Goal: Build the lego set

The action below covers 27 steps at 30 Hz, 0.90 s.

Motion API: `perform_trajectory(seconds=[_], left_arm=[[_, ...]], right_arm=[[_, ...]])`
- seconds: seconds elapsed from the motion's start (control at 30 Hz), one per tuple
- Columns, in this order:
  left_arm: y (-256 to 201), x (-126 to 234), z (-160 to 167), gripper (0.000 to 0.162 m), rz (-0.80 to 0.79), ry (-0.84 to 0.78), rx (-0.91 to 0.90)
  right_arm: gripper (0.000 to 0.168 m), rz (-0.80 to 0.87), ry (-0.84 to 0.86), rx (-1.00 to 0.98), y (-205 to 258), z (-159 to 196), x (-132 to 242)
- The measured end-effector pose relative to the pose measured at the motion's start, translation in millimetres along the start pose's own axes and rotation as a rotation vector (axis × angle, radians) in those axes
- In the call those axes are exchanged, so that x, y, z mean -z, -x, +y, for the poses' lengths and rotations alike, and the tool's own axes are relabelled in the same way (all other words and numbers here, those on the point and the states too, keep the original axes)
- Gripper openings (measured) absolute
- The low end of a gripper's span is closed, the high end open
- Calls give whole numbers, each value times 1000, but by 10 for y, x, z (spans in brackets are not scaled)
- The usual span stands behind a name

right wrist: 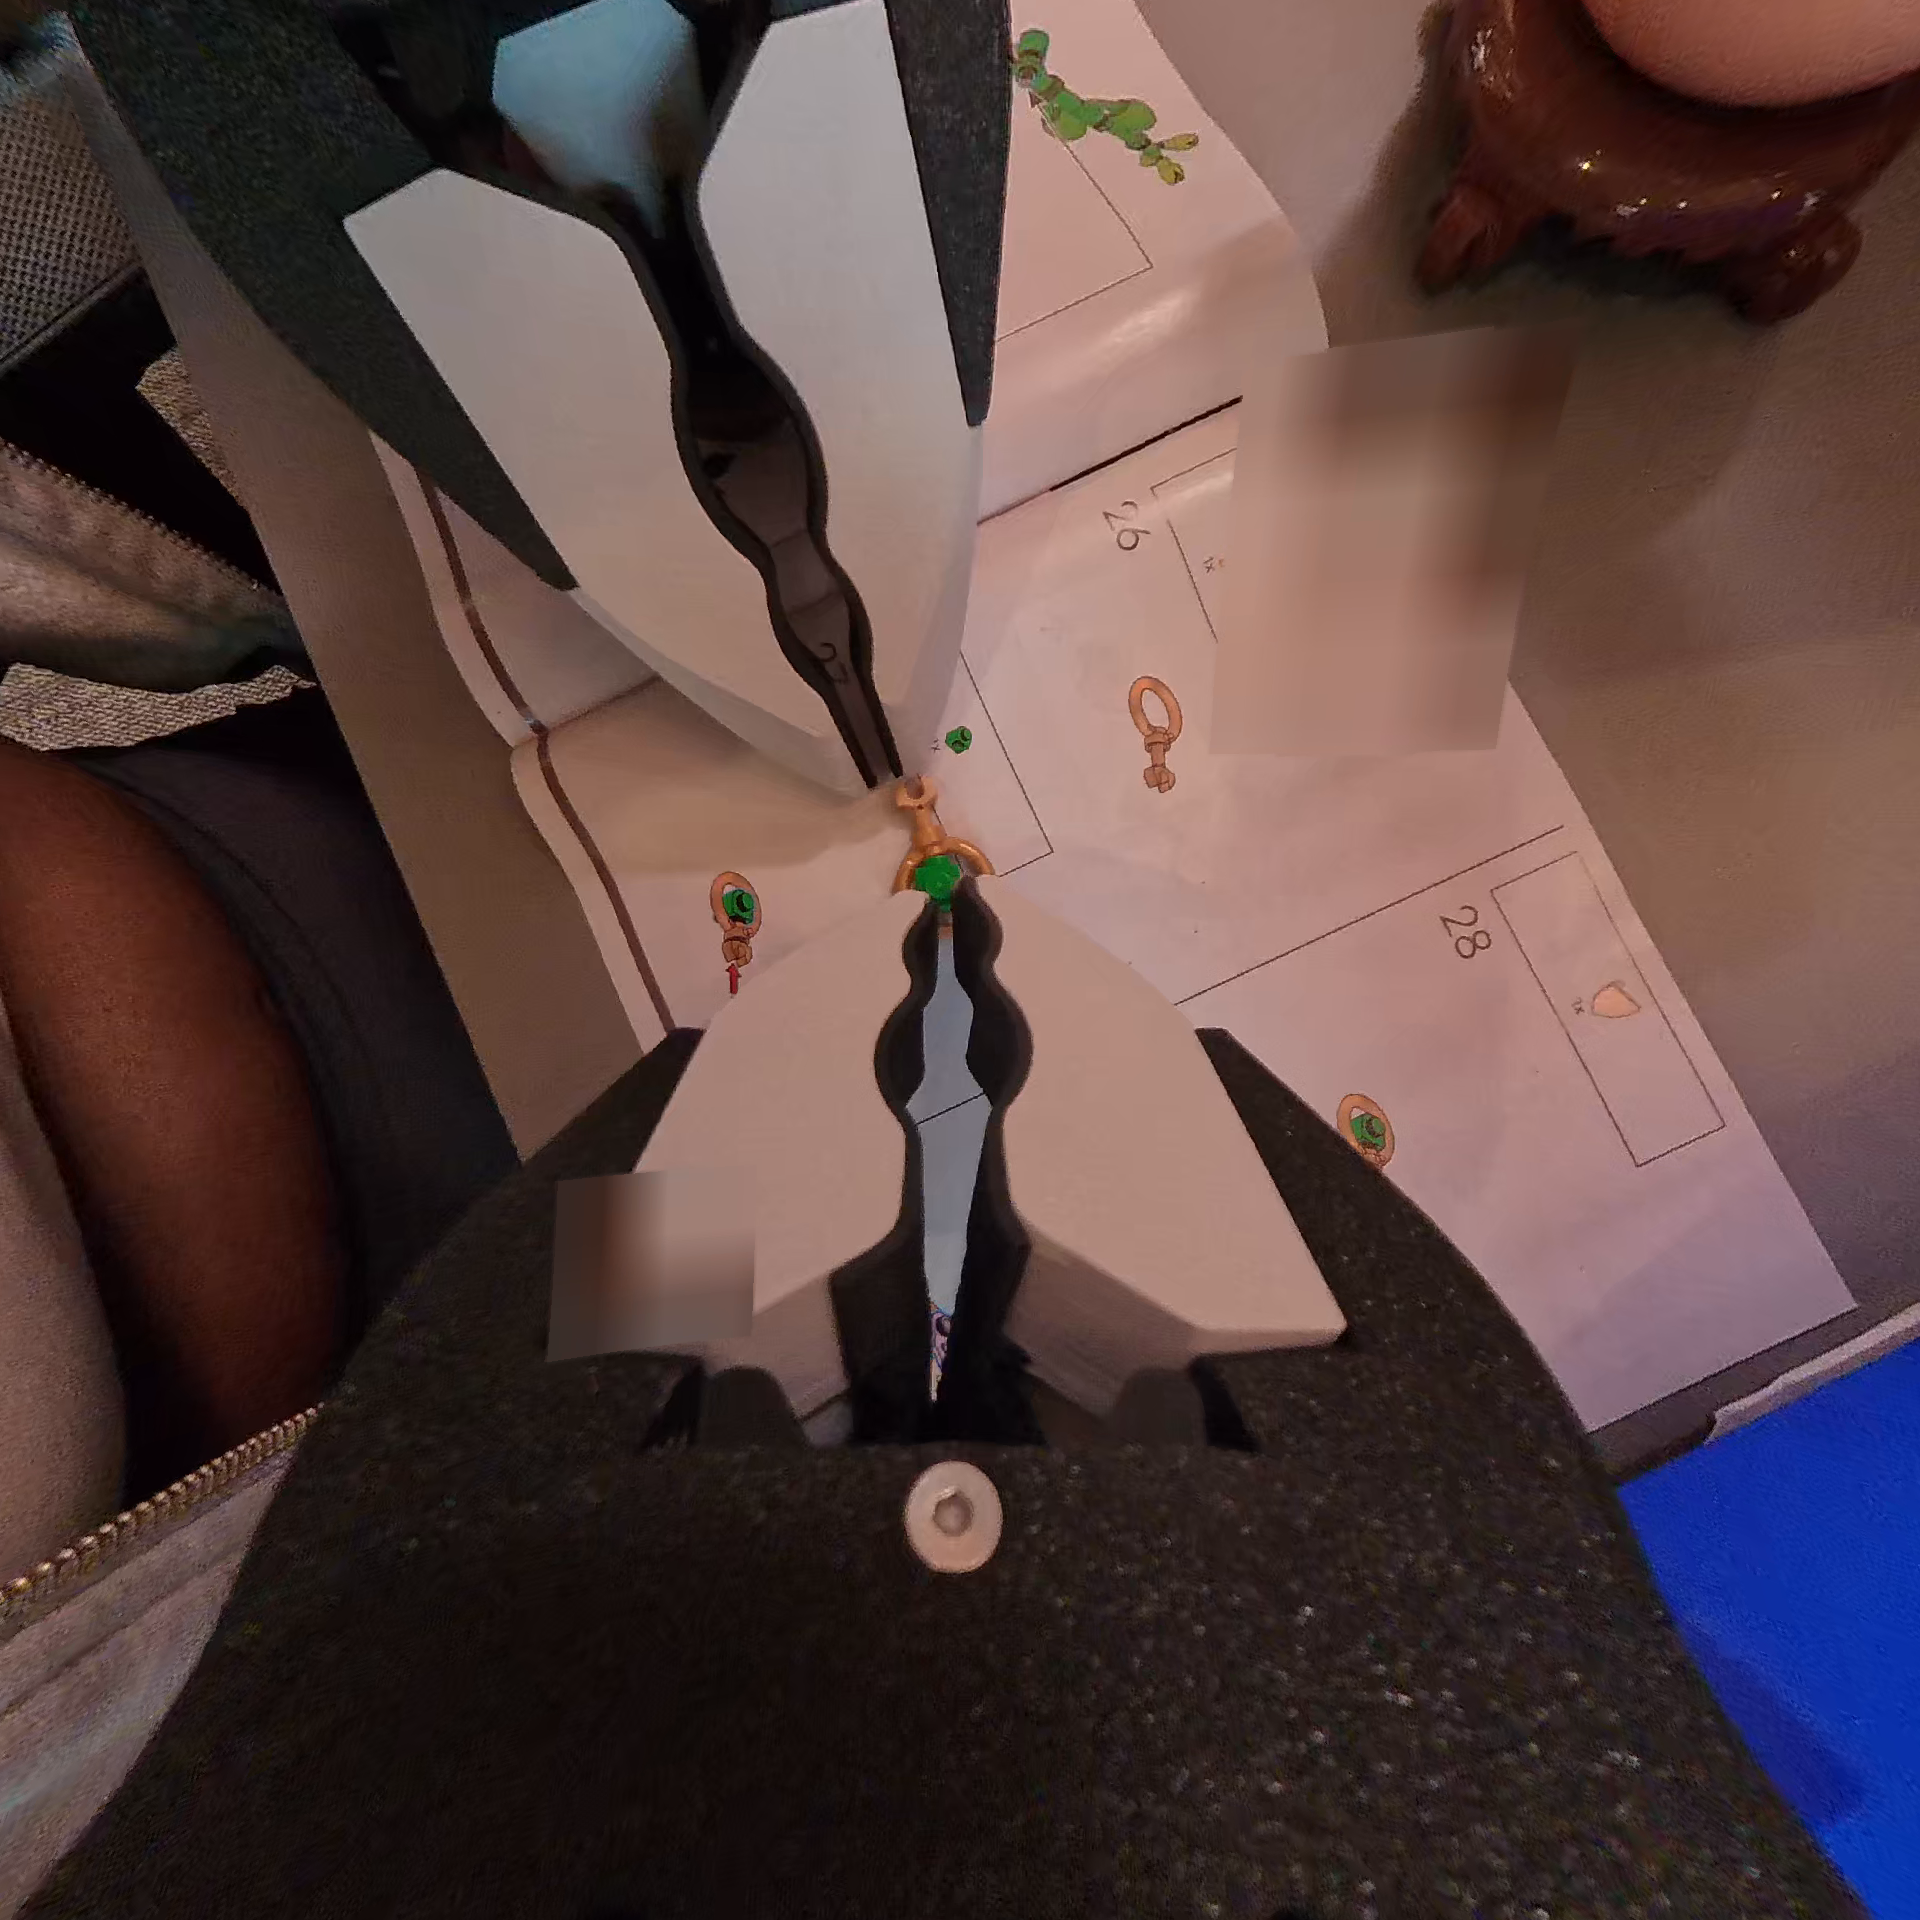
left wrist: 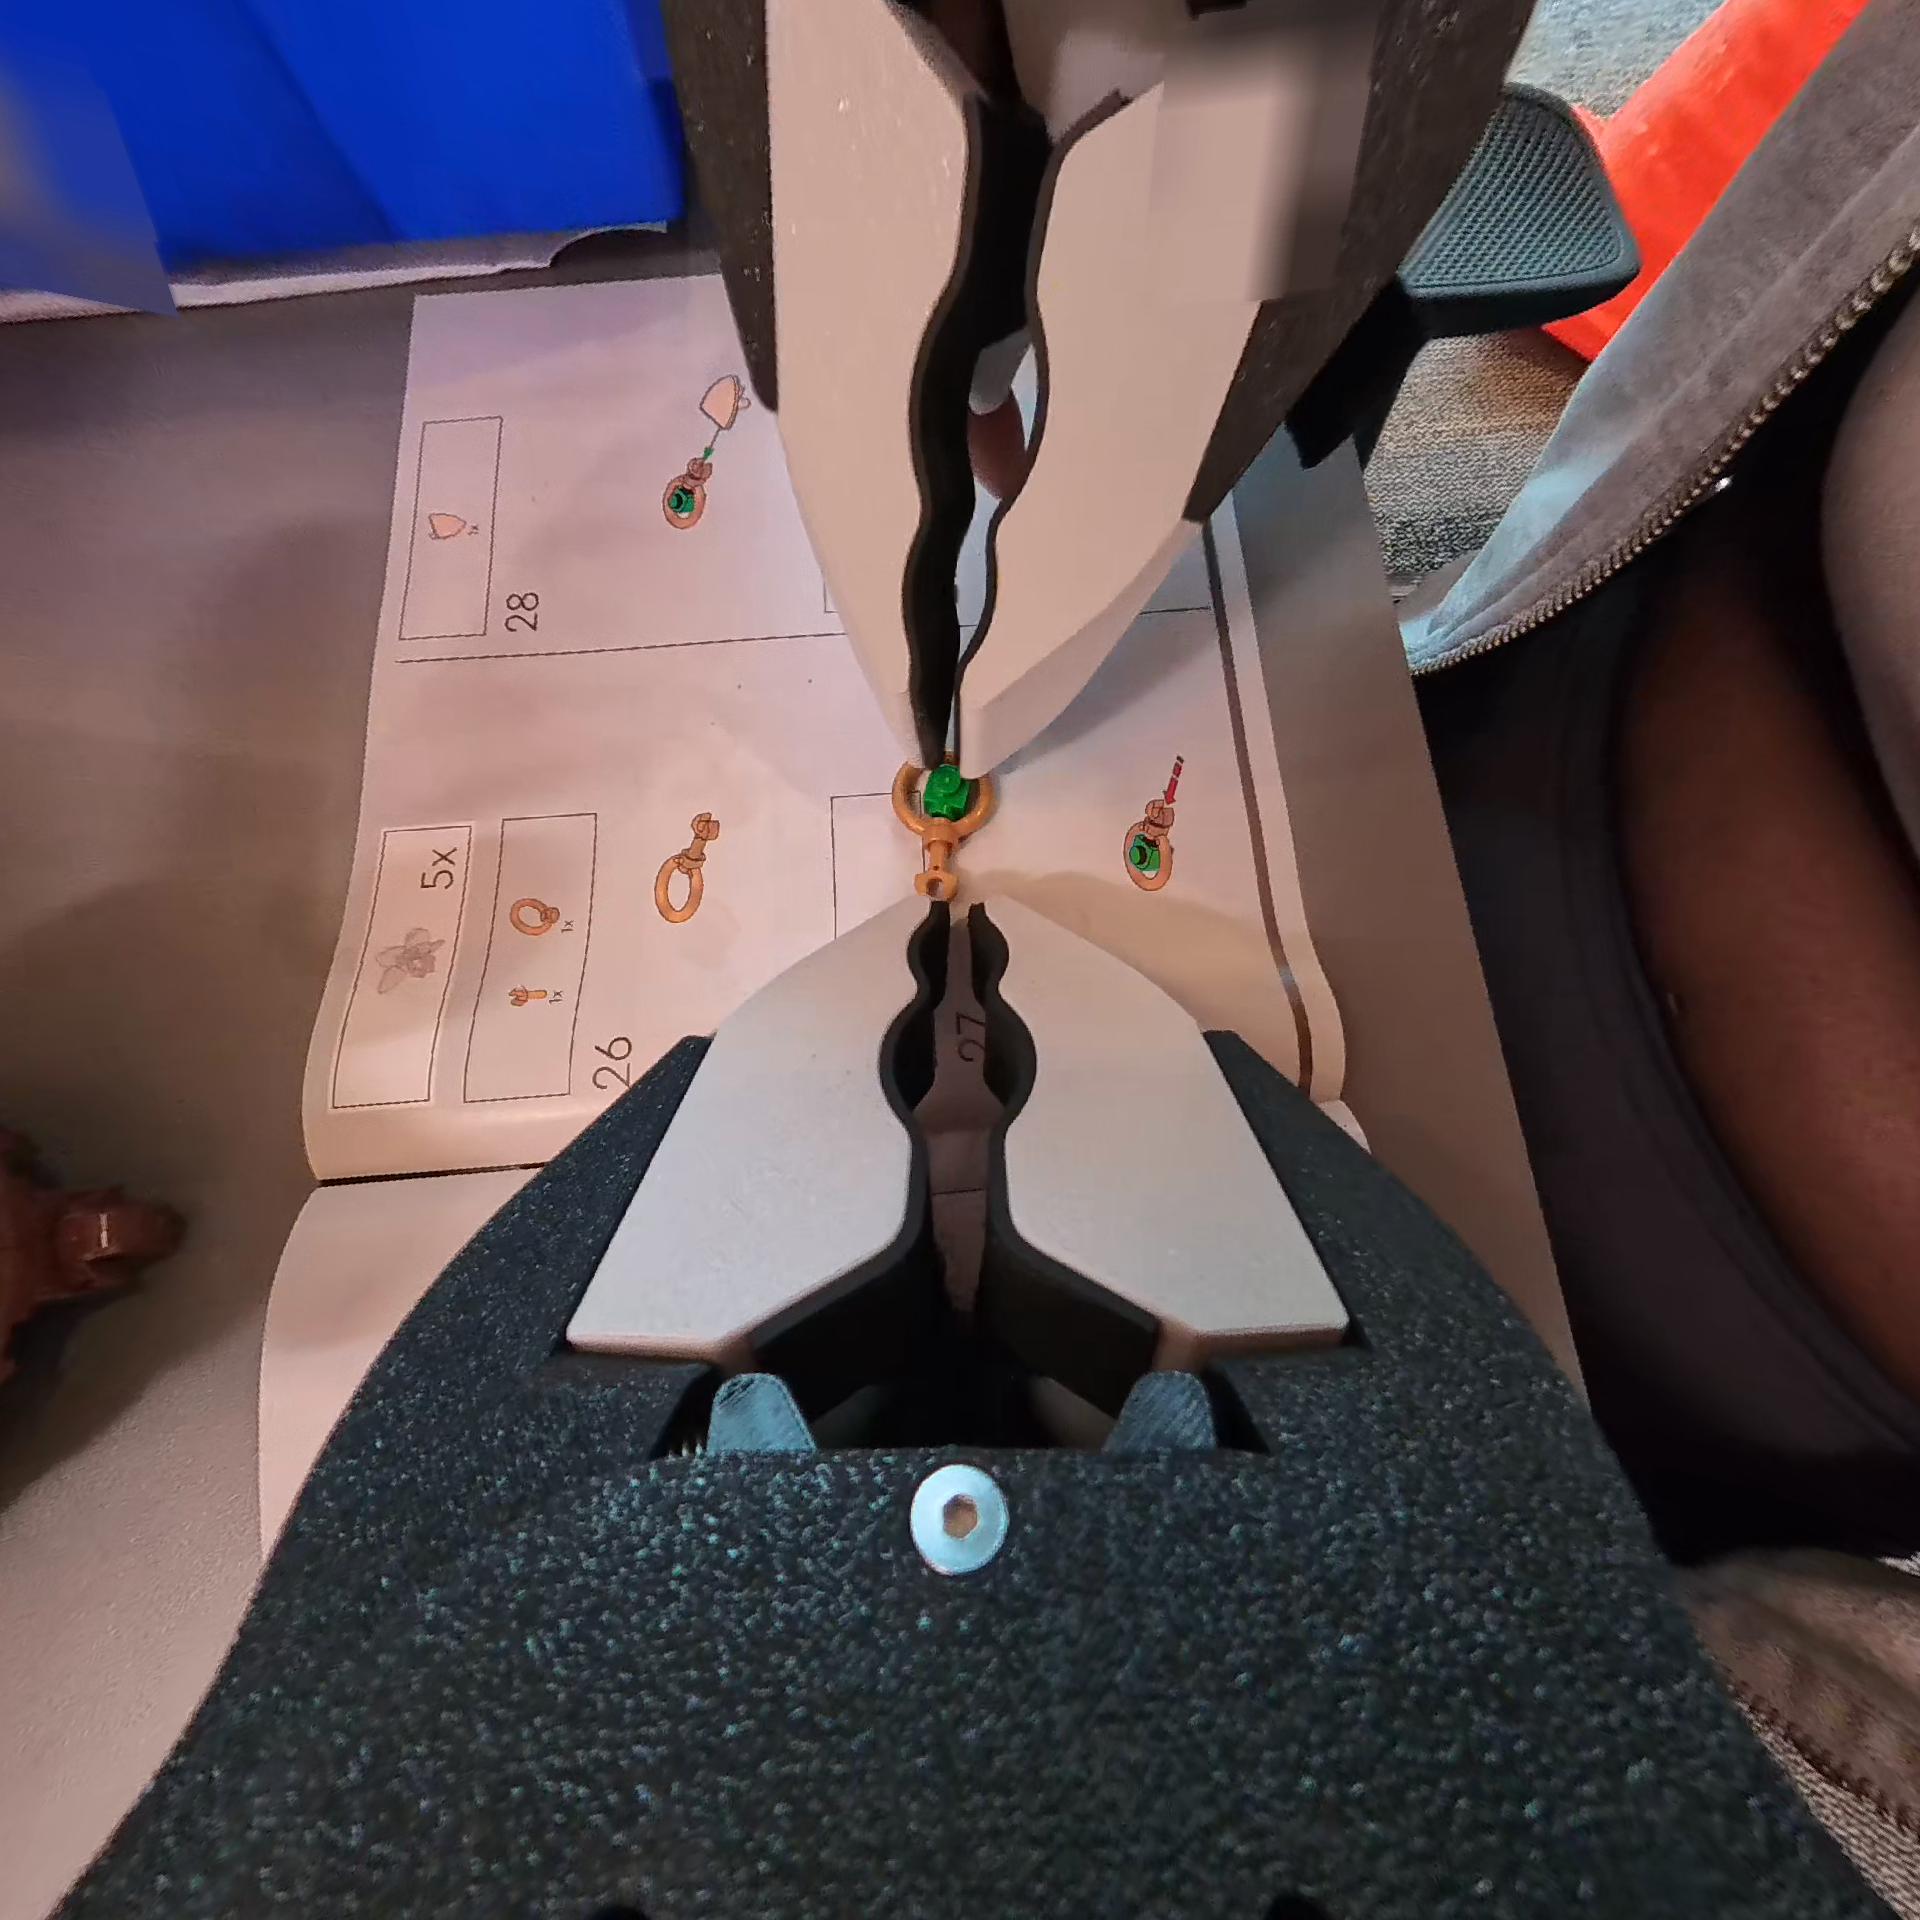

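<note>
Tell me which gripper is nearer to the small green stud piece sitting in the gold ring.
Right. The right gripper is shut on the small green stud piece itself, at the gold ring. The left gripper sits at the far end, at the ring's stem tip.

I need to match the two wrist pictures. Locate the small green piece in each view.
Left wrist view: green piece just above centre, inside the gold ring, at the far gripper's tips.
Right wrist view: green piece near centre, at this gripper's own tips.
Shared landmark: the open instruction booklet beneath.
</note>
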<state>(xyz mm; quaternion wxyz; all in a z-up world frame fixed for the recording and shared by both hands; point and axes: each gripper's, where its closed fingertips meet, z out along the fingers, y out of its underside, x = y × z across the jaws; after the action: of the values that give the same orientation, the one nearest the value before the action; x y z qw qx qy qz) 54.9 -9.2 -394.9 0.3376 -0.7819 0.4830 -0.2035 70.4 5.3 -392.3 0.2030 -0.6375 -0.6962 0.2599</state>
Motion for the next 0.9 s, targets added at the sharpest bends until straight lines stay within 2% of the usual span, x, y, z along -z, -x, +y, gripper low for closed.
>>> perform_trajectory(seconds=[0.03, 0.9], left_arm=[[0, 0, 1, 4, -1, 1, -3], [18, -11, -5, 5, -12, 0, -4]], right_arm=[[3, 0, 0, 1, -5, -1, -1], [4, -53, 48, 106, -27, 1, -6]])
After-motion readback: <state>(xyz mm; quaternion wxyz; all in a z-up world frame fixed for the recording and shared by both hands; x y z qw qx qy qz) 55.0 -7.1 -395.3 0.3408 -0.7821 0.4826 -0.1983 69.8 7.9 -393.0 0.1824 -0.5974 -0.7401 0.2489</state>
